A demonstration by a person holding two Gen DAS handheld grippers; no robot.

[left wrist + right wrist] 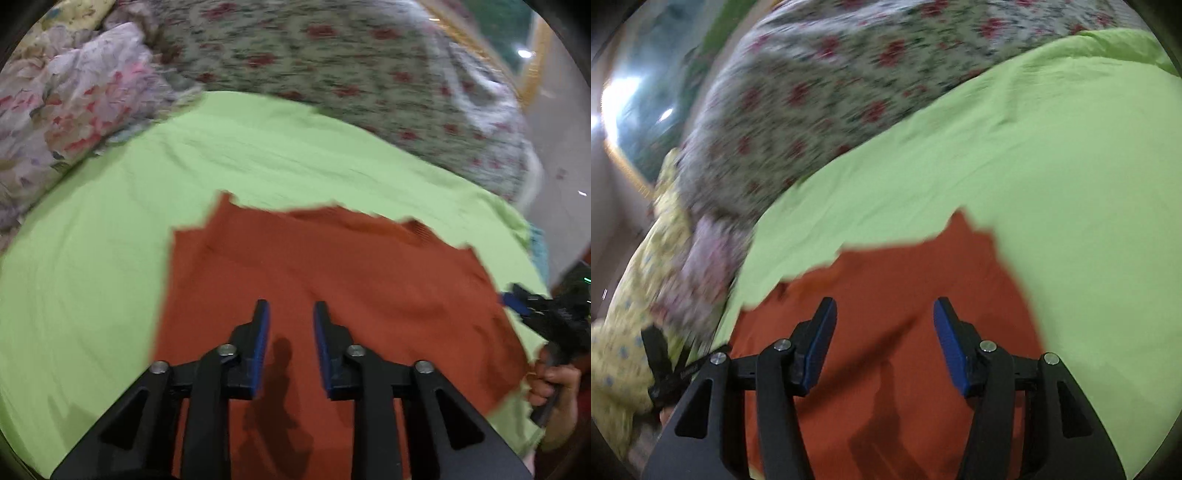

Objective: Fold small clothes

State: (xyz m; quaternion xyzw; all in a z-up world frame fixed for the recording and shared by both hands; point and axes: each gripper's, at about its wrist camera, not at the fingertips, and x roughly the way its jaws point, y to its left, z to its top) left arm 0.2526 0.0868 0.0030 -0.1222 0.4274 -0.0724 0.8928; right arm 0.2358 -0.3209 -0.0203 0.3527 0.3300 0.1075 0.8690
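A rust-orange knit garment (332,266) lies spread flat on a light green sheet (92,277). My left gripper (291,308) hovers over the garment's near middle, its blue pads apart with nothing between them, and its shadow falls on the cloth. In the right wrist view the same garment (886,266) lies under my right gripper (884,306), whose jaws stand wide with nothing between them. The right gripper (517,301) also shows at the garment's right edge in the left wrist view, held by a hand (554,384).
A floral blanket (332,74) is bunched along the far side of the green sheet (1071,184). A crumpled pink-flowered cloth (74,99) lies at the far left. A yellow patterned cloth (624,314) sits beside it. Bare floor (561,147) lies beyond the bed's right edge.
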